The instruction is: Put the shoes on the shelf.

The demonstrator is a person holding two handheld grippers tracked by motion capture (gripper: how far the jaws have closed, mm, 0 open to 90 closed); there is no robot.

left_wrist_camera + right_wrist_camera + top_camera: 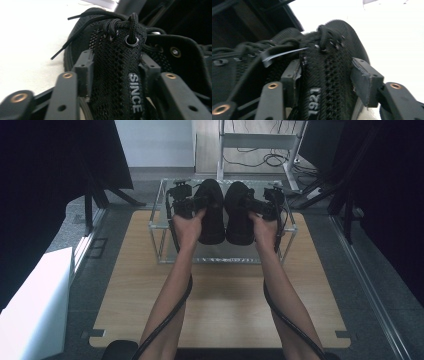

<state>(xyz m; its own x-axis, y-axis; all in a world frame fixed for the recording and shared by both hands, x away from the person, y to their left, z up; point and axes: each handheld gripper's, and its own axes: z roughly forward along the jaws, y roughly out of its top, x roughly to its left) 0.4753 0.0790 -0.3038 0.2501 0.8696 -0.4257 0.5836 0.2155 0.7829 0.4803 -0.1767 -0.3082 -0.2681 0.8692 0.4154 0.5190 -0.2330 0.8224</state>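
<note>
Here each outstretched hand-held gripper, left (196, 202) and right (255, 204), clamps a black shoe (212, 212).

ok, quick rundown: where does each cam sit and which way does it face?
High view: above the person's side, facing forward and down on the table and wire rack; both forearms and hands show.
Left gripper view: rides the left claw, looks along its jaws at the tongue of the left shoe, marked SINCE.
Right gripper view: rides the right claw, looks along its jaws at the tongue of the right shoe, marked 1921.
Shared: the high view shows both shoes and both claws.
</note>
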